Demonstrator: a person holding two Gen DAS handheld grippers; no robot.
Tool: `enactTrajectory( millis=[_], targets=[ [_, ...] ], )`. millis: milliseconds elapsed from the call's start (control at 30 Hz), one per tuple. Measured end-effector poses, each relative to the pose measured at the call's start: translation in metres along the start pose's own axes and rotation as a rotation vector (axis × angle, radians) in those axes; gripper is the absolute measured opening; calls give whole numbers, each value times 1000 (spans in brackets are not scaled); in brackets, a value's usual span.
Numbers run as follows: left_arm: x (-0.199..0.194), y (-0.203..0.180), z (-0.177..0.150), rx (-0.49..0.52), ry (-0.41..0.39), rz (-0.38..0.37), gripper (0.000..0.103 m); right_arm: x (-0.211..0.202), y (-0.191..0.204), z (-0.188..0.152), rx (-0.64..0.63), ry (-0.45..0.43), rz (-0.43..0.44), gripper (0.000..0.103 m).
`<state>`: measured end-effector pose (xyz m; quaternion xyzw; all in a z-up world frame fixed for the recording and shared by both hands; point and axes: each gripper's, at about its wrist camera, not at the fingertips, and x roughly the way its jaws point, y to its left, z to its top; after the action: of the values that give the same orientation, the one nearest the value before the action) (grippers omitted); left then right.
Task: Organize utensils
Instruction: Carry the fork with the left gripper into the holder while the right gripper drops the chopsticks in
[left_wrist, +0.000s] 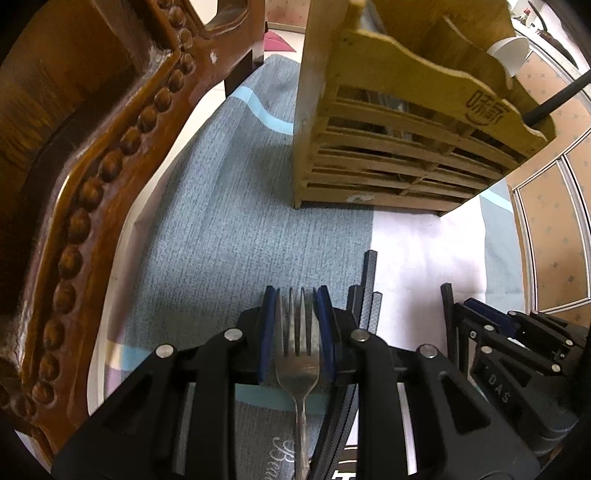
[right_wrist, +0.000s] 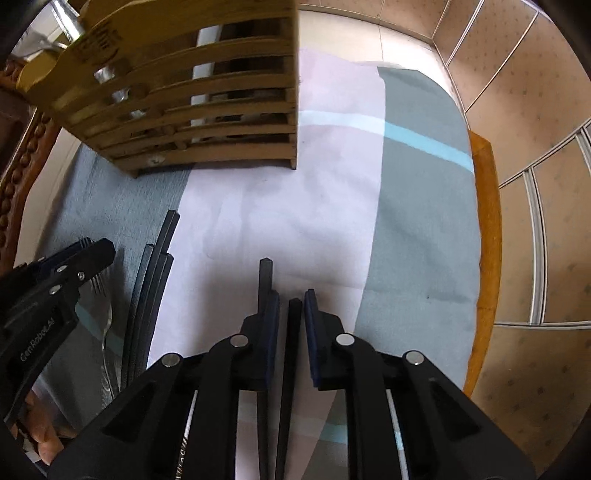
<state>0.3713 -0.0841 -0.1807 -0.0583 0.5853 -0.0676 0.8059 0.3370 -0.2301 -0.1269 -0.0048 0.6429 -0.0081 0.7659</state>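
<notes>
My left gripper (left_wrist: 297, 295) is shut on a steel fork (left_wrist: 297, 343), its blue pads pressing on both sides of the fork's head, tines pointing forward over the tablecloth. From the right wrist view, that left gripper (right_wrist: 92, 258) and the fork (right_wrist: 106, 325) sit at the left. My right gripper (right_wrist: 291, 314) points down at the table with one black chopstick (right_wrist: 293, 332) between its blue pads; a thin gap shows beside it, so it is open. A second chopstick (right_wrist: 266, 277) runs under the left finger. The wooden slatted holder (left_wrist: 388, 147) (right_wrist: 203, 110) stands behind.
Three more black chopsticks (right_wrist: 155, 277) (left_wrist: 369, 288) lie between the two grippers. A white spoon (left_wrist: 509, 51) and a dark handle (left_wrist: 554, 99) stand in the holder. A carved wooden chair (left_wrist: 92, 184) crowds the left. The table's wooden edge (right_wrist: 487, 258) curves at the right.
</notes>
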Motion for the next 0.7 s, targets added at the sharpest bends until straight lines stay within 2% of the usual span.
enactTrajectory(
  millis=[133, 300, 567, 700],
  targets=[
    [6, 0, 4, -4, 15, 3, 22, -1, -6, -2, 26, -2, 32, 8],
    [-14, -3, 7, -7, -32, -14, 22, -20, -22, -5, 59, -34, 79, 8],
    [-98, -13, 5, 39, -225, -15, 22, -105, -36, -18, 70, -211, 118, 8],
    [-130, -16, 0, 56, -300, -11, 22, -152, -47, -35, 70, -312, 143, 8]
  ],
)
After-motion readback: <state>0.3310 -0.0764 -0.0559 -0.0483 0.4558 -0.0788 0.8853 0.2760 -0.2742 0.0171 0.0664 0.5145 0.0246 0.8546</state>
